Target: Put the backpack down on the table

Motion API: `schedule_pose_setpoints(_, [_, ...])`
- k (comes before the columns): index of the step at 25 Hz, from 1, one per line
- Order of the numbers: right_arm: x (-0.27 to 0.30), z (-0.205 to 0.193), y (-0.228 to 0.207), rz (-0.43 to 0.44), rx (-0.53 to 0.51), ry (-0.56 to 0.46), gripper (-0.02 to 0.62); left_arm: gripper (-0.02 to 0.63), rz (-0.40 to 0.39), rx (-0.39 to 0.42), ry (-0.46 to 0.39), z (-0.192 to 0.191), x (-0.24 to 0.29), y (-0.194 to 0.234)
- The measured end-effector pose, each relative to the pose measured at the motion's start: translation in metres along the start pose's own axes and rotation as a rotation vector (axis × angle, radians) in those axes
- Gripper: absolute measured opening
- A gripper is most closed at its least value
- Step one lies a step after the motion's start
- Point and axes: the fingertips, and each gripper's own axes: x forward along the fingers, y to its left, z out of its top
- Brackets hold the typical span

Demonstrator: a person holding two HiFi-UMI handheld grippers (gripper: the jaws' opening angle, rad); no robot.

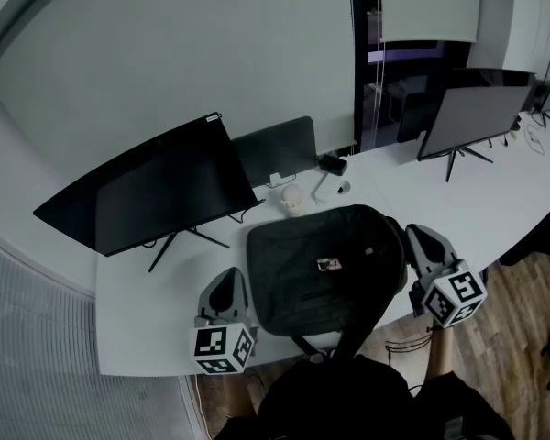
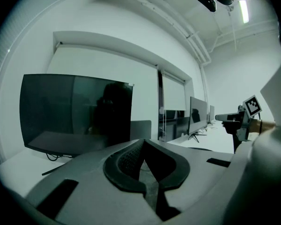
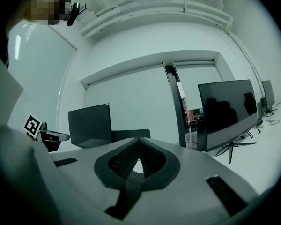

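A dark backpack [image 1: 325, 264] lies flat on the white table [image 1: 137, 310], and one strap hangs over the front edge toward the person. My left gripper [image 1: 226, 280] hovers just left of the bag, shut and empty. My right gripper [image 1: 420, 238] hovers at the bag's right side, also shut with nothing in it. In the left gripper view the pads [image 2: 131, 161] meet with nothing between them, and the right gripper [image 2: 227, 118] shows far right. The right gripper view shows its own jaws closed too [image 3: 139, 142], with the left gripper [image 3: 54, 136] at the left. Neither gripper touches the bag.
A large dark monitor [image 1: 156, 191] stands at the back left, a smaller screen [image 1: 275, 149] behind the bag, and another monitor [image 1: 472, 113] to the right. A small white object [image 1: 292, 197] and a black device [image 1: 332, 164] lie beyond the bag. Wooden floor [image 1: 518, 319] lies right.
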Motion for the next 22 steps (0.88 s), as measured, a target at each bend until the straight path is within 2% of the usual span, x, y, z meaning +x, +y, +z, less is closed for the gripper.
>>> schedule_pose_setpoints(9, [-0.001, 0.004, 0.0, 0.002, 0.026, -0.026, 0.014, 0.015, 0.012, 0.002, 0.011, -0.004, 0.003, -0.001])
schedule_pose_setpoints(12, [-0.004, -0.002, -0.005, -0.019, 0.009, 0.003, 0.014, 0.015, 0.009, 0.0, 0.017, -0.005, 0.002, -0.002])
schedule_pose_setpoints(22, [-0.004, -0.006, -0.008, -0.009, 0.016, 0.017, 0.014, 0.015, 0.0, 0.007, 0.039, -0.008, 0.005, -0.007])
